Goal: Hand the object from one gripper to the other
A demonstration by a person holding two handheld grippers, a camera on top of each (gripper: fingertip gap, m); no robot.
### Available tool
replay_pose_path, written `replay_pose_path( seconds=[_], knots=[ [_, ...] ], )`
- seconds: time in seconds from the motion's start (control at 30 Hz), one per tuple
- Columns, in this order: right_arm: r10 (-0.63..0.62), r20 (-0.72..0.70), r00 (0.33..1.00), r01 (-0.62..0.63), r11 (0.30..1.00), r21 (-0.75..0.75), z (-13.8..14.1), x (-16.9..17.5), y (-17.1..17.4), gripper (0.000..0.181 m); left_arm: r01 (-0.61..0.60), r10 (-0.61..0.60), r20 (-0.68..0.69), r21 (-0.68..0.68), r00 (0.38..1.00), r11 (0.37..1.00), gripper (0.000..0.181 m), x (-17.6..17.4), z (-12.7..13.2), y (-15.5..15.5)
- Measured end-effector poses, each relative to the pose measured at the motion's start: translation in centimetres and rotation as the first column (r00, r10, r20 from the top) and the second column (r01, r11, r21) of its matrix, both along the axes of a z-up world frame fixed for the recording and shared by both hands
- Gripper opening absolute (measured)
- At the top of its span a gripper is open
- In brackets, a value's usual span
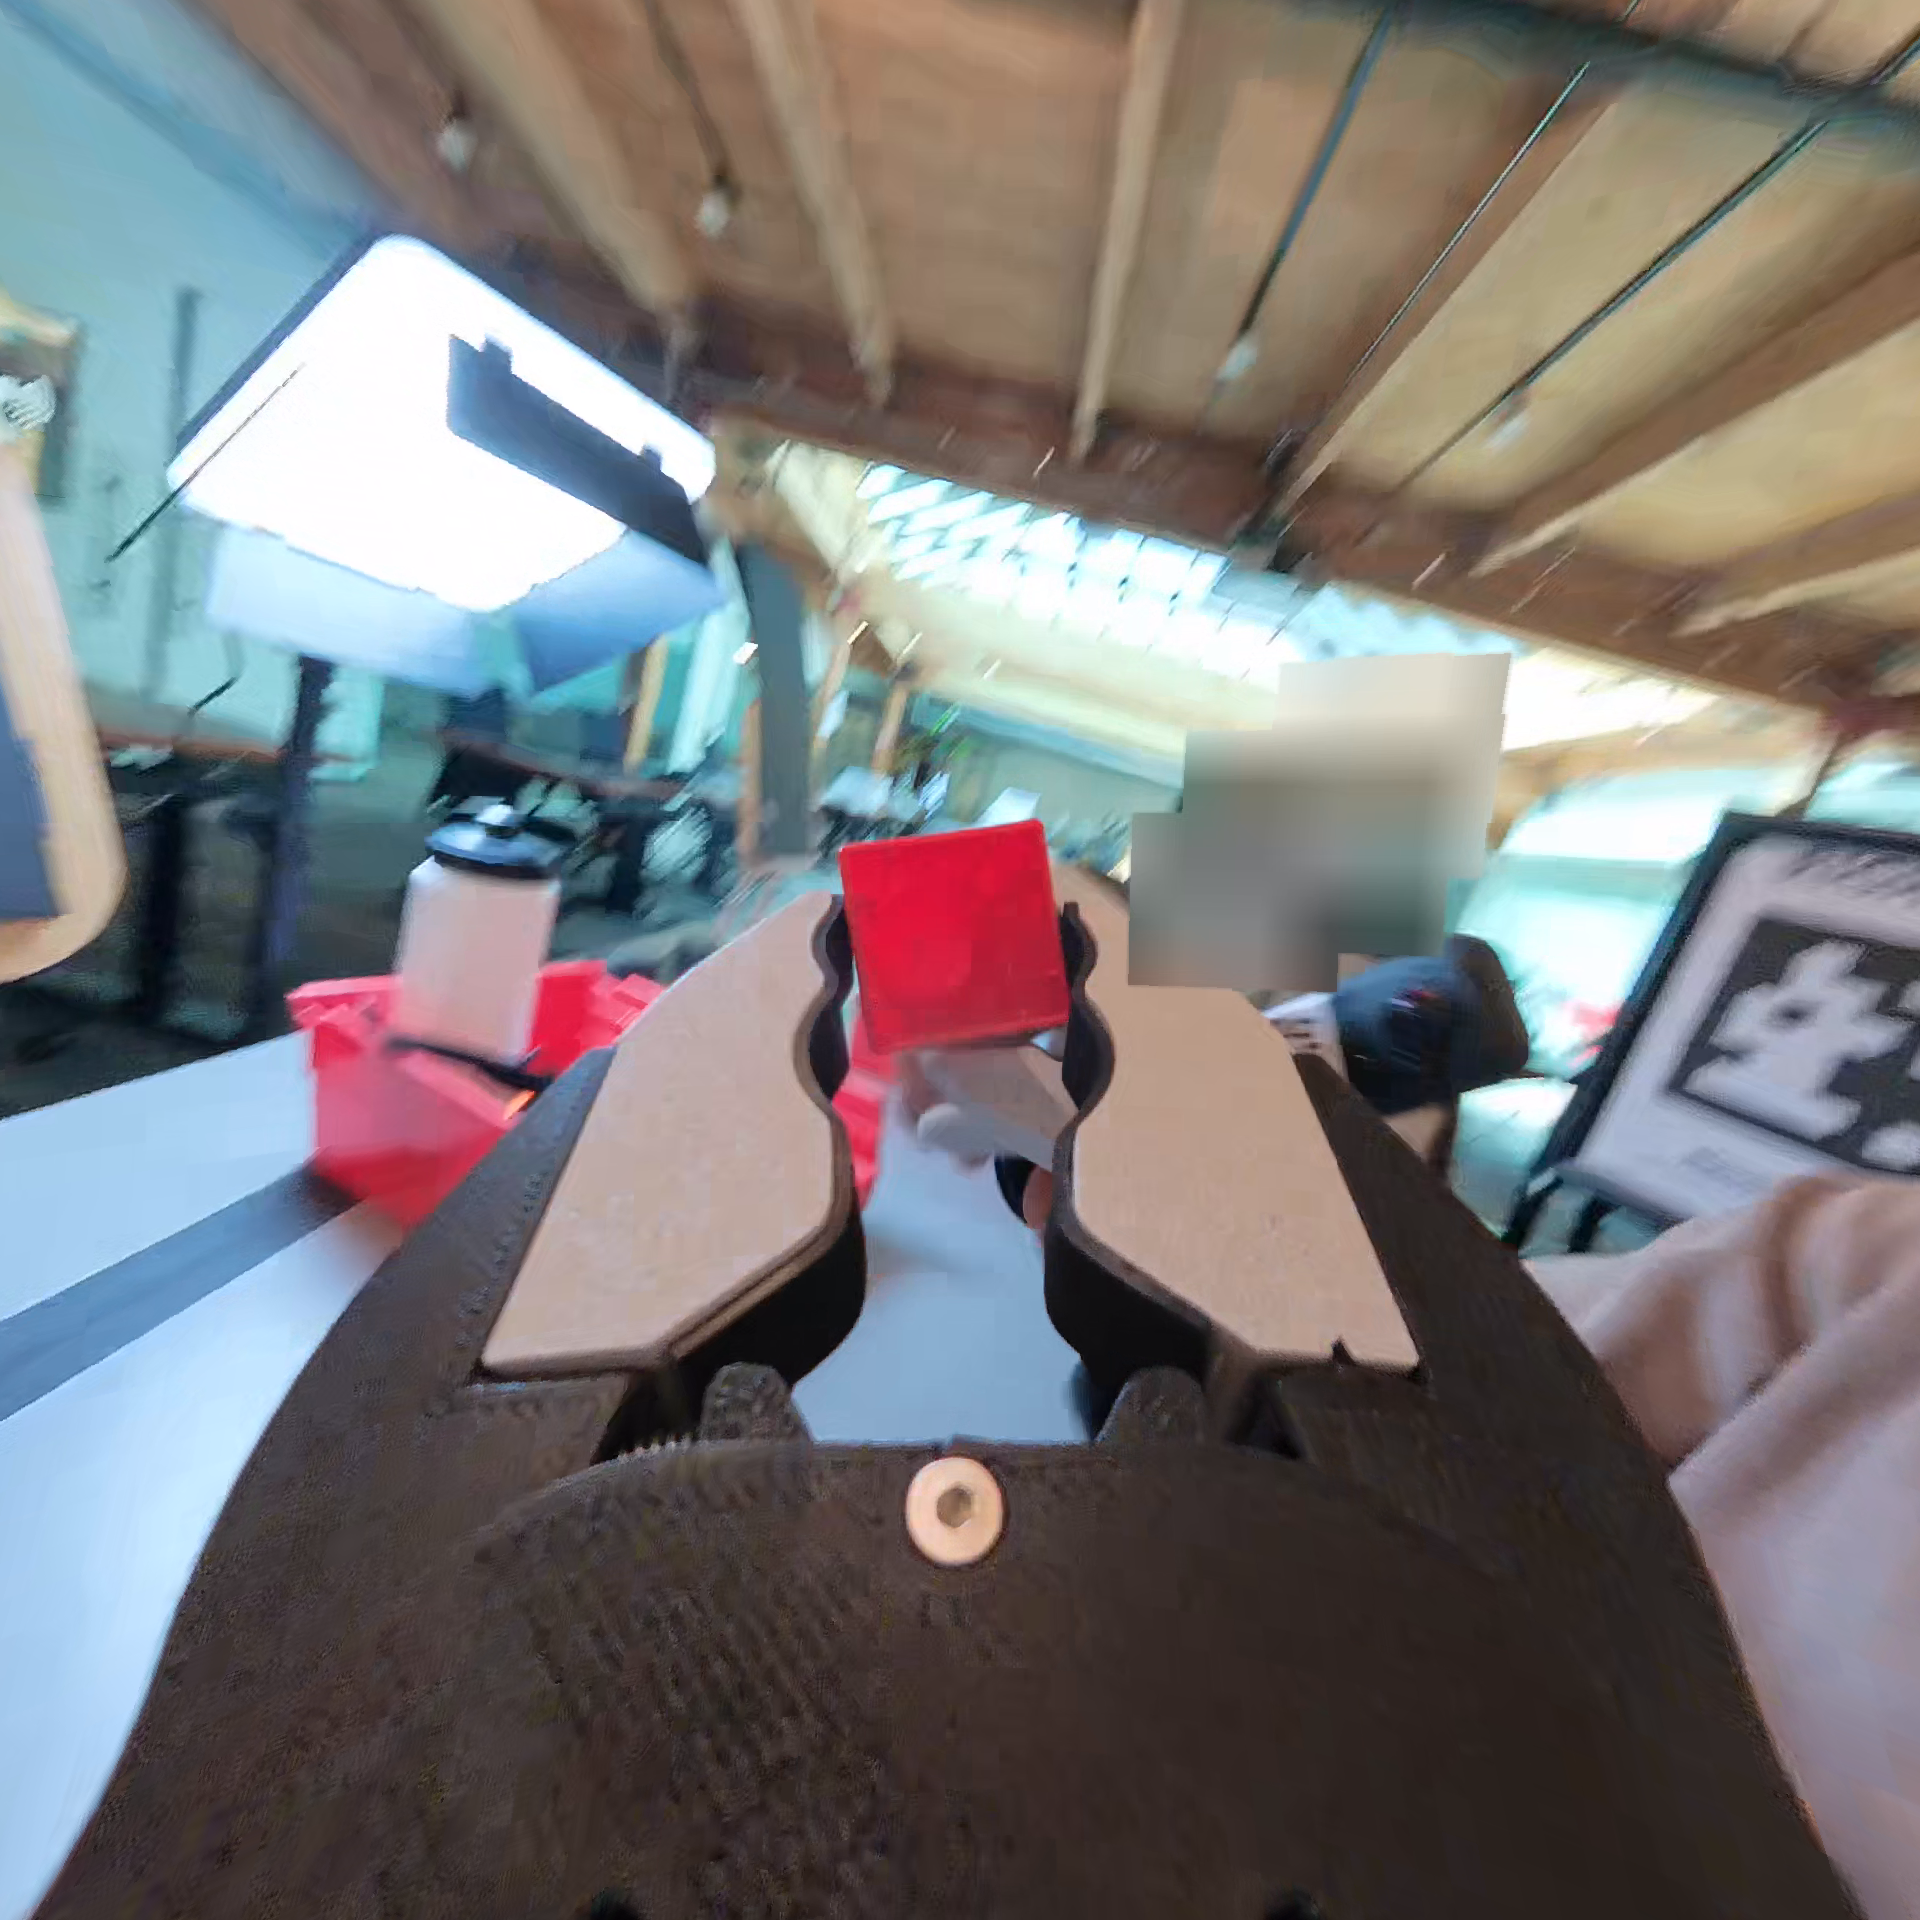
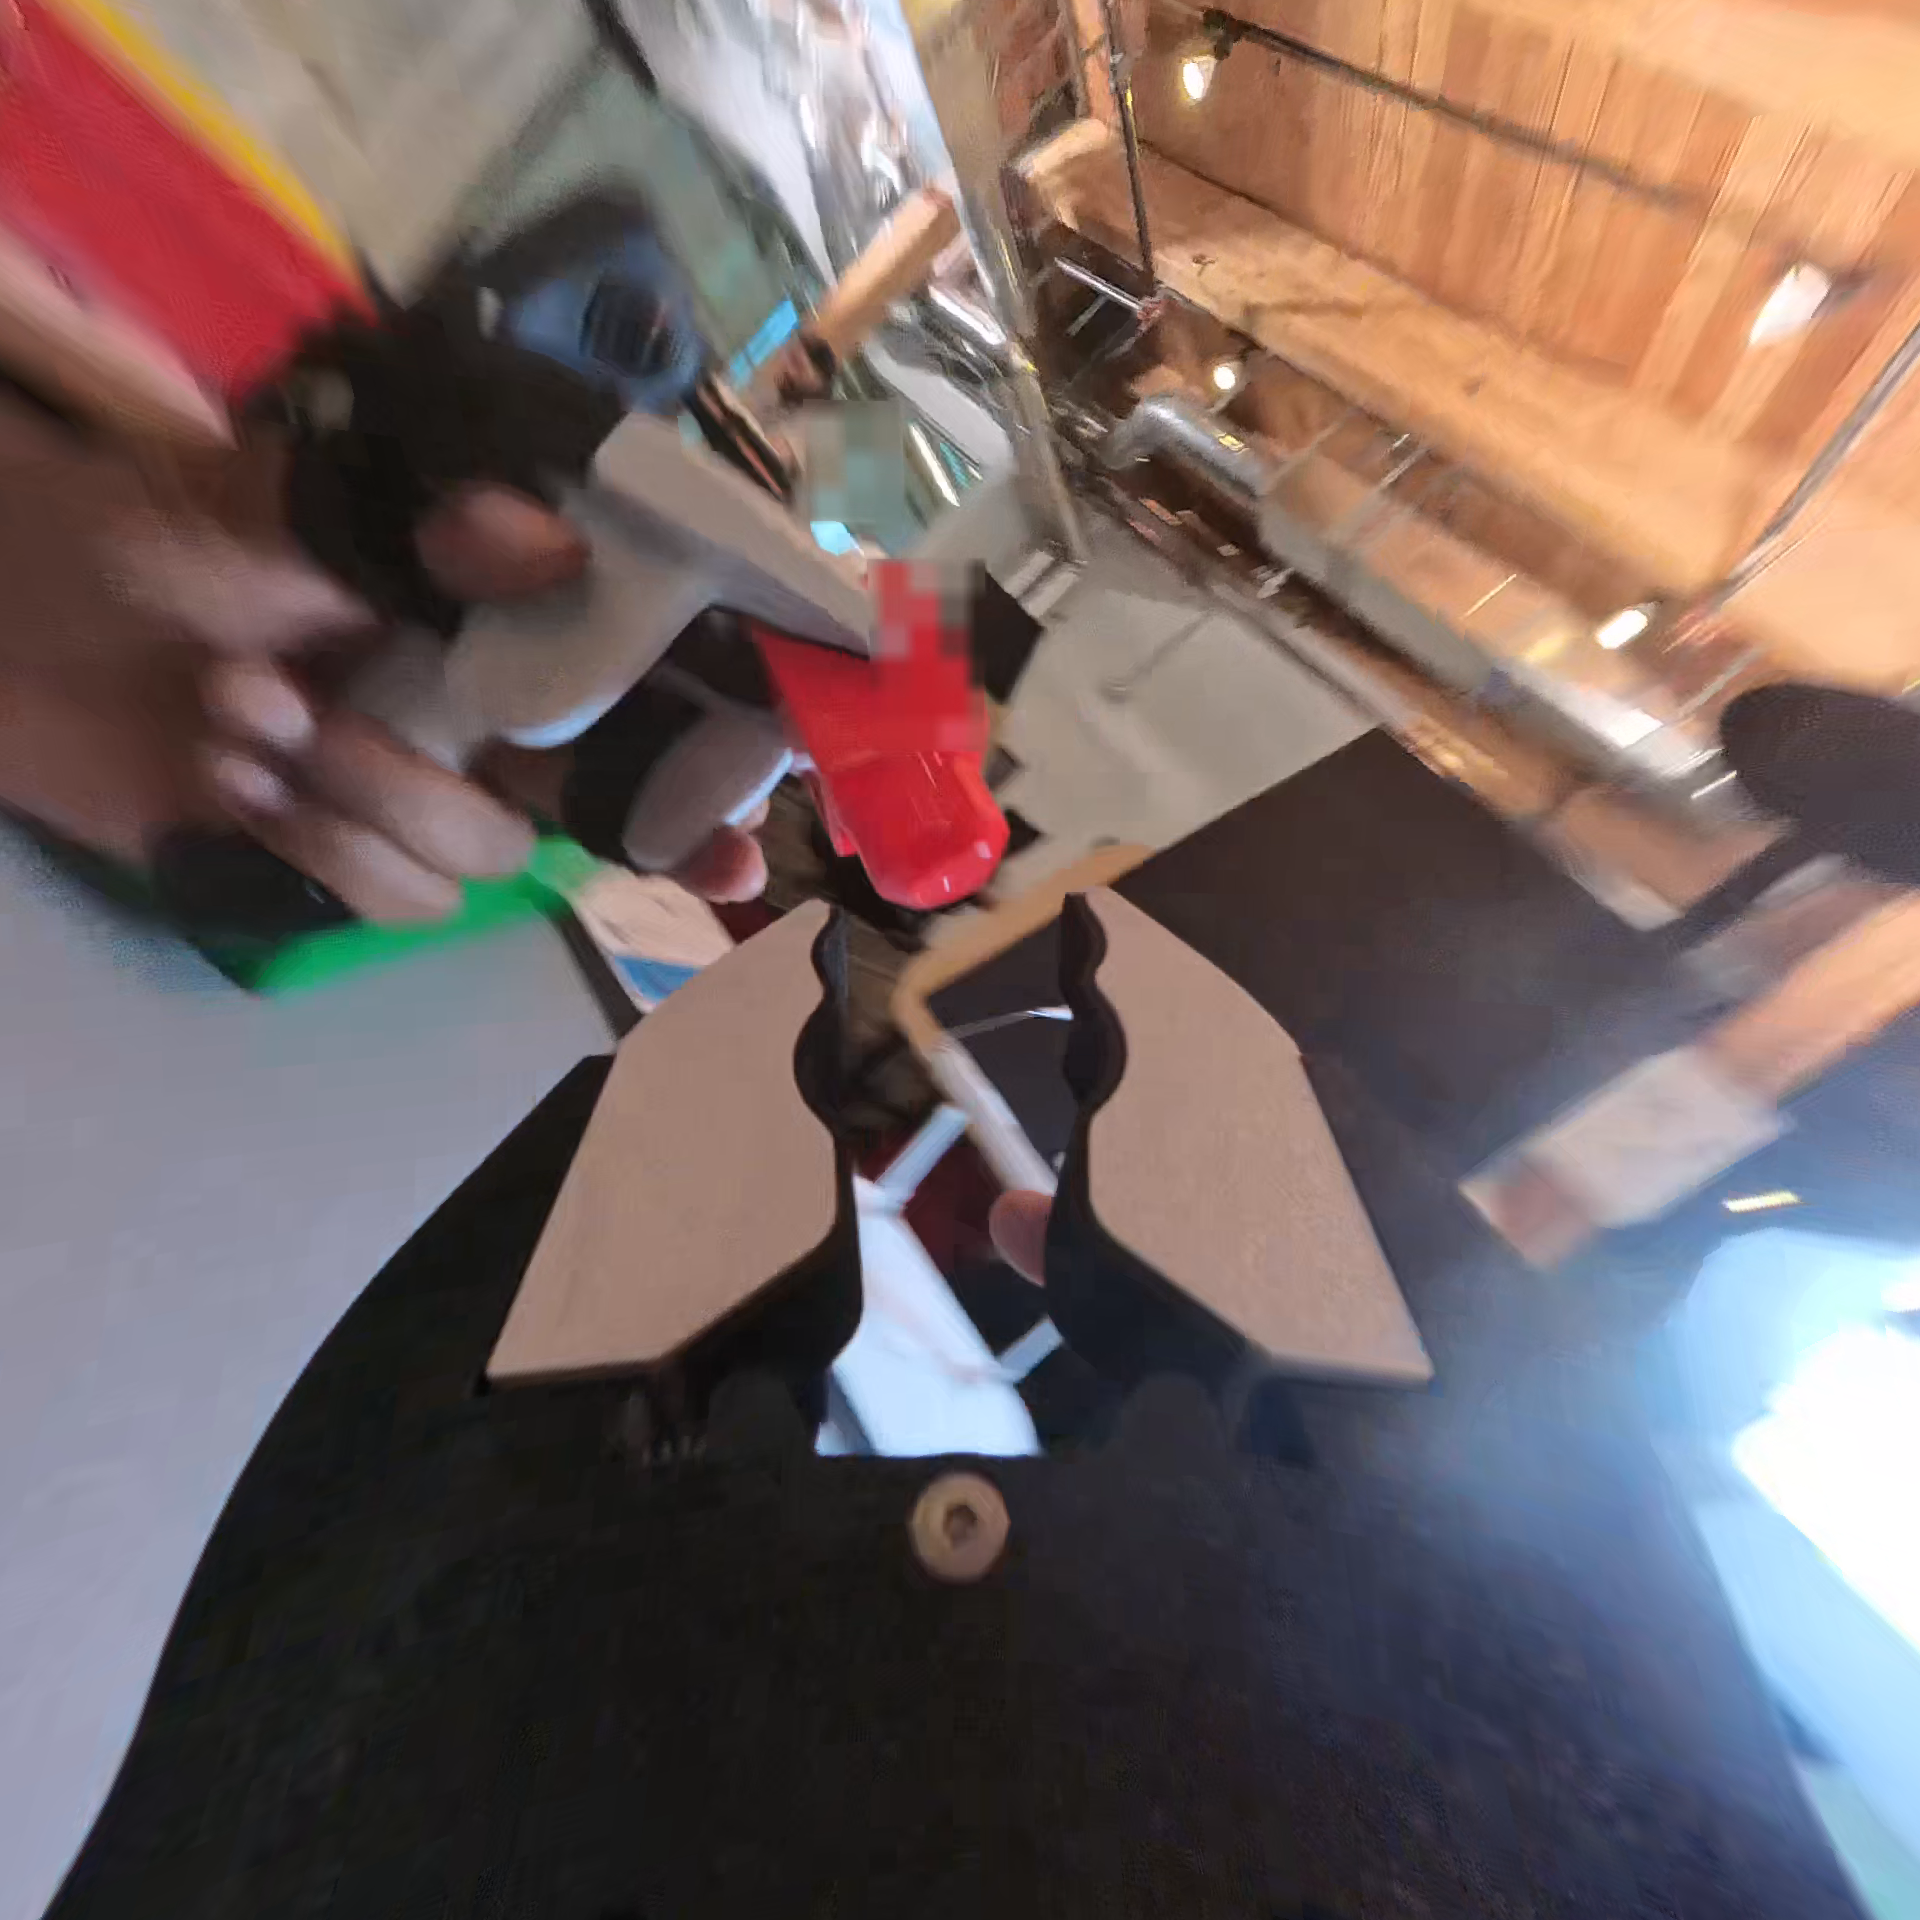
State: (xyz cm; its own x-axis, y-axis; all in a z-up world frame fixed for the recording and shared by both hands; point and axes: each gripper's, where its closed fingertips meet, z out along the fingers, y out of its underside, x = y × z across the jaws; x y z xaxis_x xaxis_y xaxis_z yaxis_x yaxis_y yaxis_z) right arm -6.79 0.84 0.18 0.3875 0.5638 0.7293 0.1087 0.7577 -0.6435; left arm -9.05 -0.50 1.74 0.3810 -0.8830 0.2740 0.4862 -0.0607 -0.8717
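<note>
A red block (image 1: 951,935) sits between the fingertips of my left gripper (image 1: 951,925), which is shut on it and holds it up above the table. In the right wrist view the same red block (image 2: 894,769) juts out of the left gripper's grey fingers (image 2: 717,551), held by a hand (image 2: 260,675). My right gripper (image 2: 951,914) is open and empty, its tips just short of the block's near end. Part of the right gripper (image 1: 987,1112) shows below and behind the block in the left wrist view. Both views are blurred.
A white bottle with a black lid (image 1: 478,935) stands in a red bin (image 1: 416,1112) on the white table (image 1: 156,1174), which has a dark stripe. A framed sign (image 1: 1766,1039) stands at the right. A sleeve (image 1: 1766,1455) is at lower right. A green item (image 2: 416,925) lies below the hand. The tips of both grippers are at nearly the same place.
</note>
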Motion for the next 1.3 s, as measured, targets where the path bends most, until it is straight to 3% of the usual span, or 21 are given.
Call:
replay_pose_path(
  seconds=[0.03, 0.07, 0.1, 0.17, 0.23, 0.3, 0.4, 0.43, 0.5, 0.53, 0.6, 0.7, 0.77, 0.83, 0.9, 0.97, 1.03, 1.1, 1.13, 1.2, 1.3],
  knots=[
    [0.102, -0.072, 0.992, -0.114, 0.977, -0.181, 0.8, 0.4, -0.2, 0.041, 0.04, -0.043, 0.091, 0.031, 0.995, 0.999, 0.038, -0.9, 0.9, -0.5],
    [0.217, -0.164, 0.962, -0.263, 0.898, -0.352, 1.5, 0.6, -0.6, 0.041, 0.06, -0.071, 0.158, 0.078, 0.985, 0.995, 0.037, -1.7, 1.7, -1.1],
    [0.332, -0.263, 0.906, -0.422, 0.761, -0.493, 2.1, 0.8, -1.3, 0.042, 0.055, -0.082, 0.195, 0.141, 0.977, 0.988, 0.037, -2.3, 2.3, -1.7],
    [0.455, -0.441, 0.774, -0.621, 0.409, -0.668, 2.6, 0.7, -2.3, 0.043, -0.03, -0.021, 0.19, 0.261, 0.982, 0.965, 0.037, -2.7, 2.8, -2.7],
    [0.489, -0.566, 0.664, -0.689, 0.107, -0.716, 2.5, 0.2, -3.2, 0.047, -0.15, 0.115, 0.116, 0.37, 0.987, 0.917, 0.038, -2.0, 2.9, -3.3],
    [0.478, -0.618, 0.624, -0.672, -0.077, -0.737, 1.9, -0.8, -3.8, 0.056, -0.297, 0.353, -0.017, 0.502, 0.935, 0.812, 0.037, -1.0, 2.5, -3.2],
    [0.447, -0.628, 0.638, -0.638, -0.15, -0.755, 1.4, -1.7, -4.2, 0.066, -0.377, 0.696, -0.146, 0.753, 0.703, 0.539, 0.037, 0.2, 1.9, -3.4],
    [0.442, -0.631, 0.637, -0.636, -0.16, -0.755, 1.5, -1.7, -4.3, 0.067, -0.359, 0.77, -0.155, 0.816, 0.619, 0.454, 0.037, 0.5, 1.7, -3.5],
    [0.431, -0.607, 0.668, -0.609, -0.153, -0.778, 1.2, -1.8, -4.2, 0.067, -0.289, 0.845, -0.156, 0.895, 0.512, 0.34, 0.037, 1.4, 1.1, -3.7],
    [0.439, -0.589, 0.678, -0.591, -0.151, -0.792, 0.9, -2.0, -4.3, 0.066, -0.255, 0.866, -0.155, 0.918, 0.475, 0.305, 0.037, 1.8, 0.8, -3.7],
    [0.457, -0.612, 0.645, -0.591, -0.209, -0.779, 0.8, -1.9, -4.7, 0.056, -0.205, 0.892, -0.158, 0.942, 0.424, 0.265, 0.037, 2.5, -0.1, -3.4],
    [0.484, -0.651, 0.584, -0.61, -0.267, -0.746, 1.1, -1.3, -4.8, 0.039, -0.204, 0.881, -0.148, 0.943, 0.449, 0.262, 0.037, 2.7, -0.3, -3.5],
    [0.479, -0.651, 0.589, -0.624, -0.242, -0.743, 1.1, -1.2, -4.2, 0.037, -0.21, 0.846, -0.22, 0.91, 0.486, 0.357, 0.037, 2.7, -0.6, -2.9],
    [0.483, -0.594, 0.643, -0.641, -0.086, -0.763, 1.0, -1.0, -3.2, 0.036, -0.222, 0.736, -0.34, 0.806, 0.586, 0.549, 0.041, 2.5, -1.3, -2.1],
    [0.467, -0.498, 0.731, -0.623, 0.159, -0.766, 1.0, -0.5, -1.9, 0.036, -0.204, 0.533, -0.454, 0.594, 0.714, 0.778, 0.045, 1.9, -2.3, -1.0],
    [0.386, -0.361, 0.849, -0.515, 0.45, -0.73, 0.7, 0.1, -0.1, 0.036, -0.149, 0.299, -0.436, 0.346, 0.849, 0.927, 0.049, 1.2, -2.6, -0.5],
    [0.229, -0.181, 0.956, -0.292, 0.759, -0.582, 0.2, 0.6, 1.7, 0.037, -0.109, 0.141, -0.317, 0.117, 0.938, 0.987, 0.049, 0.0, -2.3, 0.2],
    [0.01, -0.003, 1.0, -0.011, 0.95, -0.311, -0.7, 0.9, 3.0, 0.037, -0.062, 0.05, -0.171, -0.064, 0.984, 0.996, 0.048, -0.7, -2.1, 1.1],
    [-0.091, 0.067, 0.994, 0.1, 0.983, -0.153, -1.2, 0.7, 3.3, 0.037, -0.043, 0.028, -0.12, -0.124, 0.992, 0.991, 0.05, -0.8, -2.1, 1.4],
    [-0.277, 0.149, 0.949, 0.258, 0.957, 0.133, -2.4, 0.1, 3.6, 0.037, -0.049, 0.03, -0.095, -0.198, 0.995, 0.979, 0.055, -0.6, -2.9, 2.2],
    [-0.405, 0.206, 0.891, 0.322, 0.883, 0.342, -4.4, -1.6, 3.5, 0.037, -0.18, 0.127, -0.252, -0.197, 0.959, 0.964, 0.073, 0.5, -5.0, 3.4]
  ],
)
